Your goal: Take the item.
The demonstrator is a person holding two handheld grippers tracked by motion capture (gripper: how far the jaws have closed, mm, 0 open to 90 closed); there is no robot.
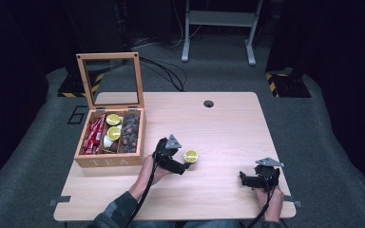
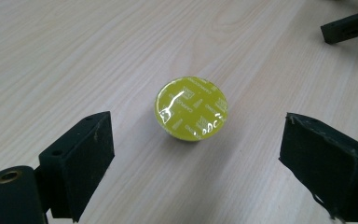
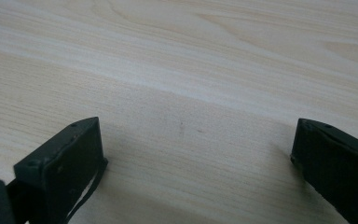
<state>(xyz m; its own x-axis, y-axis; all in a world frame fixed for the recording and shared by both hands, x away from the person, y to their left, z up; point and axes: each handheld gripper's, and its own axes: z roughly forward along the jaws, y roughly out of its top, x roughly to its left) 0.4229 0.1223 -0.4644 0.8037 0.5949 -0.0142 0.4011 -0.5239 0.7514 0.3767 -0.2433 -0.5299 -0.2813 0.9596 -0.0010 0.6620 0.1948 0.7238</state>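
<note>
A yellow-lidded capsule (image 1: pixel 190 156) (image 2: pixel 191 108) stands on the wooden table (image 1: pixel 228 128), lid up. My left gripper (image 1: pixel 186 166) (image 2: pixel 196 154) is just short of it, open, its pads wide apart and clear of the capsule. A wooden tea box (image 1: pixel 110 161) with its glass lid (image 1: pixel 110 78) raised sits at the left; it holds red sachets (image 1: pixel 93 134), two more yellow capsules (image 1: pixel 113 127) and dark capsules (image 1: pixel 131 129). My right gripper (image 1: pixel 242 179) (image 3: pixel 196 158) rests near the table's front right, open, with bare wood between its jaws.
A round cable hole (image 1: pixel 208 103) lies near the table's far edge. A metal stand (image 1: pixel 218 28) rises beyond the table, and cables trail on the grey floor. The right gripper's tip (image 2: pixel 347 27) shows at the top right of the left gripper view.
</note>
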